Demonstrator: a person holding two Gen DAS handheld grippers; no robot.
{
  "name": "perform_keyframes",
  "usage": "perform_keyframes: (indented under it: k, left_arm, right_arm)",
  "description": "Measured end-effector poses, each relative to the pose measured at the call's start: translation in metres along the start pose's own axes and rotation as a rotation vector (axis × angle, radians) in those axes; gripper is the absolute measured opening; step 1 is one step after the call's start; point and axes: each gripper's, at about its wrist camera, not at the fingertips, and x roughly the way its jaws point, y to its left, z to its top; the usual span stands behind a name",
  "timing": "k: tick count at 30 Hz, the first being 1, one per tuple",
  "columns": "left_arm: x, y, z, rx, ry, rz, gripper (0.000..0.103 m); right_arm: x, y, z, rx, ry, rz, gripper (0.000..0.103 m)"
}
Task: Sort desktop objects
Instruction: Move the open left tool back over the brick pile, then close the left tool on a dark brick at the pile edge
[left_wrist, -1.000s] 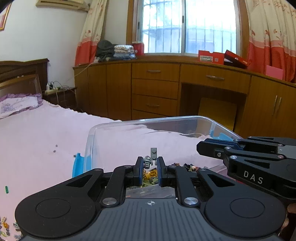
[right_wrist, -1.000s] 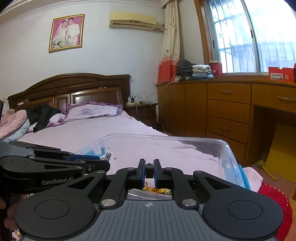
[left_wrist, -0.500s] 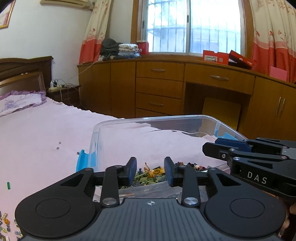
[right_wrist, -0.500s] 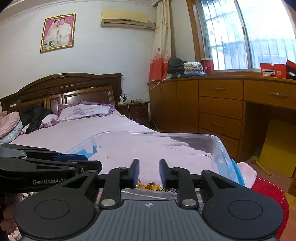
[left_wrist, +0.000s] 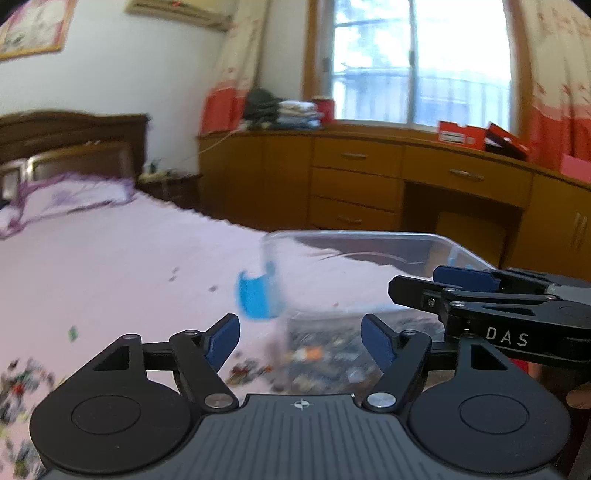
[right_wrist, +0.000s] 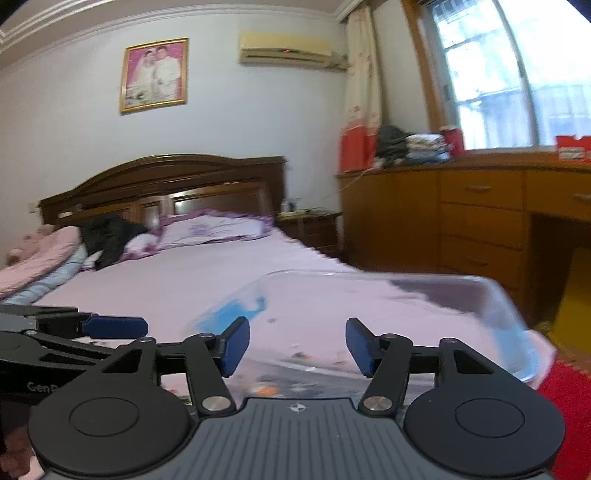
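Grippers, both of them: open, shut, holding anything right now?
Left gripper: open, empty.
Right gripper: open, empty.

The left gripper (left_wrist: 300, 341) sits with its jaws spread wide, blue pads (left_wrist: 221, 341) angled outward and nothing between them. The right gripper (right_wrist: 297, 345) matches it, jaws wide apart, blue pads (right_wrist: 234, 345) splayed and empty. In the left wrist view the right gripper's side profile (left_wrist: 491, 308) juts in from the right edge, level and just beside the left one. In the right wrist view the left gripper (right_wrist: 74, 338) pokes in from the left edge.
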Motion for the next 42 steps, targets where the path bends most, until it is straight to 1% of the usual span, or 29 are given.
perform_keyframes:
  k: [2,6,10,13,15,18,22,24,26,29,31,33,34,36,39,42]
  left_arm:
    - [-0.012,0.011,-0.005,-0.027,0.003,0.033,0.075]
    - [-0.042,0.035,-0.021,-0.052,0.011,0.103,0.08]
    - [-0.073,0.061,-0.043,-0.056,0.054,0.222,0.081]
    - [-0.094,0.083,-0.062,-0.082,0.088,0.319,0.081]
    - [-0.103,0.1,-0.073,-0.118,0.116,0.385,0.081]
    - [-0.111,0.124,-0.088,-0.143,0.141,0.443,0.08]
    - [-0.11,0.148,-0.106,-0.144,0.17,0.464,0.078]
    - [-0.109,0.154,-0.112,-0.15,0.182,0.463,0.073]
    - [-0.105,0.159,-0.115,-0.132,0.197,0.458,0.071]
    - [-0.093,0.166,-0.119,-0.099,0.223,0.45,0.065]
    - [-0.083,0.175,-0.122,-0.092,0.245,0.444,0.06]
    - [-0.075,0.185,-0.125,-0.098,0.271,0.428,0.047]
    - [-0.073,0.188,-0.127,-0.102,0.271,0.415,0.045]
    - [-0.073,0.188,-0.127,-0.098,0.263,0.396,0.027]
    - [-0.074,0.182,-0.128,-0.07,0.261,0.398,0.025]
    - [-0.079,0.179,-0.128,-0.076,0.249,0.404,0.025]
  right_arm:
    - [0.001,0.013,0.0,-0.004,0.011,0.037,0.066]
    - [0.0,0.042,-0.003,-0.024,0.011,0.117,0.078]
    - [-0.001,0.072,-0.011,-0.045,0.058,0.218,0.079]
    - [-0.001,0.093,-0.02,-0.066,0.111,0.286,0.083]
    - [0.004,0.108,-0.028,-0.05,0.171,0.336,0.086]
    - [0.007,0.13,-0.047,-0.059,0.259,0.393,0.086]
    - [0.004,0.156,-0.064,-0.117,0.325,0.435,0.086]
    - [0.001,0.16,-0.072,-0.119,0.353,0.445,0.086]
    - [0.004,0.166,-0.076,-0.11,0.381,0.448,0.086]
    - [0.006,0.161,-0.08,-0.096,0.411,0.448,0.086]
    - [0.01,0.156,-0.081,-0.094,0.421,0.452,0.086]
    - [0.013,0.159,-0.082,-0.099,0.424,0.455,0.086]
    - [0.014,0.16,-0.083,-0.104,0.425,0.456,0.086]
    - [0.015,0.161,-0.082,-0.116,0.423,0.456,0.086]
    - [0.017,0.163,-0.08,-0.14,0.408,0.451,0.086]
    - [0.023,0.165,-0.077,-0.166,0.392,0.454,0.086]
